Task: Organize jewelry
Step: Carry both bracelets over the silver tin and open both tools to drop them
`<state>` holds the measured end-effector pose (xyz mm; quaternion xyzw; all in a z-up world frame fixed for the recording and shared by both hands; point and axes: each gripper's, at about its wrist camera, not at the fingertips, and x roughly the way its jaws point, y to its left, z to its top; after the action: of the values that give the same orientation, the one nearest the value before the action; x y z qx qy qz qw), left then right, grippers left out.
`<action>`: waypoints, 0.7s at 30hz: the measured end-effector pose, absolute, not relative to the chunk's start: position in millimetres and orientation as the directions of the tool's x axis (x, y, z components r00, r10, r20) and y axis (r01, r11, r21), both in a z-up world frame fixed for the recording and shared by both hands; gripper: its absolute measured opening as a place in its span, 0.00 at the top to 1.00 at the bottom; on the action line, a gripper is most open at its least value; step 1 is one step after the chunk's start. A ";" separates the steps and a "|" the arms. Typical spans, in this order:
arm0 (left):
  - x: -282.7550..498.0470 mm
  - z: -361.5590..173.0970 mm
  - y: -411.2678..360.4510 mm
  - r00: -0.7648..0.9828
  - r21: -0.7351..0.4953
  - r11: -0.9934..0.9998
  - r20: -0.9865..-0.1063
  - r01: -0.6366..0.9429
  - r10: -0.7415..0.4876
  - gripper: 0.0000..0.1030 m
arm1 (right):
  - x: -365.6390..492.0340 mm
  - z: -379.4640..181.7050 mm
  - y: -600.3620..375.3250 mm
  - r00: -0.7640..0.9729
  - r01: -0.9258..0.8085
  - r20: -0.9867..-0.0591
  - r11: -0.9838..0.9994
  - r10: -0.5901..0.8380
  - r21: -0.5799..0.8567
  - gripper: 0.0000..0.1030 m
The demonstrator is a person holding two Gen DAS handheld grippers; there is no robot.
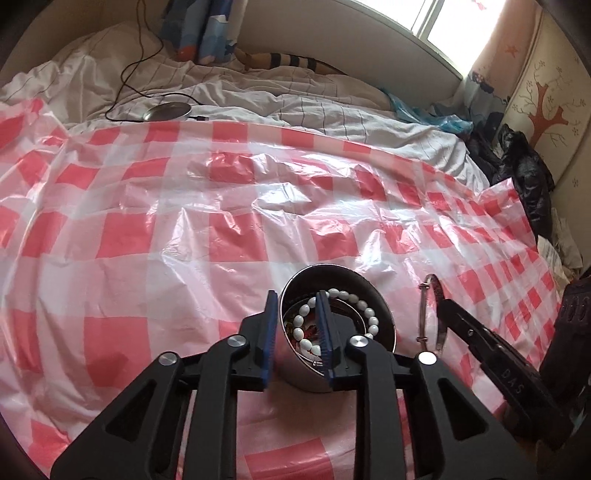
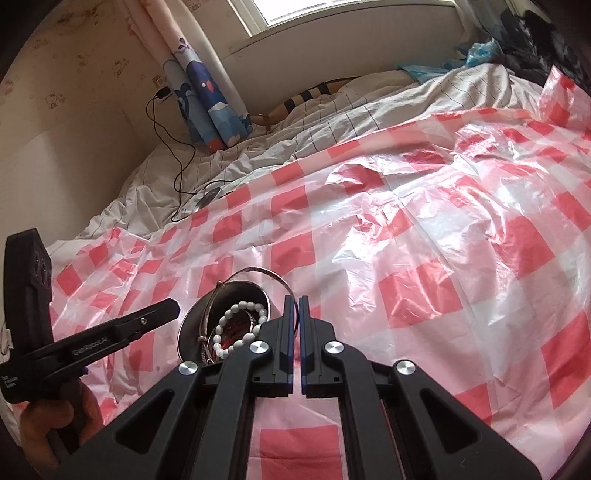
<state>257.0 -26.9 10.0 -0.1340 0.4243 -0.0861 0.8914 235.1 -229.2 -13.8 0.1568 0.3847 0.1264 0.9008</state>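
Covering the bed is a crinkled red-and-white checked plastic sheet, with a rumpled white duvet behind it, a black cable running to a round metal disc, a blue printed curtain and a bright window. On the sheet stands a shiny round tin holding a white bead bracelet over darker pieces. The left gripper has its blue-padded fingers apart, straddling the tin's near wall. The right gripper has its fingers nearly together, pinching a thin silver bangle that hangs upright just beside the tin
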 end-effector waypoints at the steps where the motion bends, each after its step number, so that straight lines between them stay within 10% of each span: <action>1: 252.5 11.4 -21.8 0.631 -0.324 0.945 -0.728 0.029 -0.269 0.70 | 238.3 -13.6 -223.3 0.671 -0.118 -0.655 0.923 0.346 0.367 0.97; 9: 213.5 30.2 -12.7 0.670 -0.356 0.934 -0.688 0.024 -0.279 0.59 | 265.1 -28.4 -163.8 0.603 -0.221 -0.732 0.948 0.317 0.229 0.95; 21: 137.8 21.0 -61.0 0.683 -0.018 0.994 -0.725 0.105 -0.085 0.48 | 207.6 10.3 -213.8 0.668 -0.137 -0.679 0.947 0.304 0.289 0.47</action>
<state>137.8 -61.0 21.0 0.0128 0.3946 -0.0519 0.9173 207.6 -213.8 10.3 0.1074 0.3886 0.1216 0.9070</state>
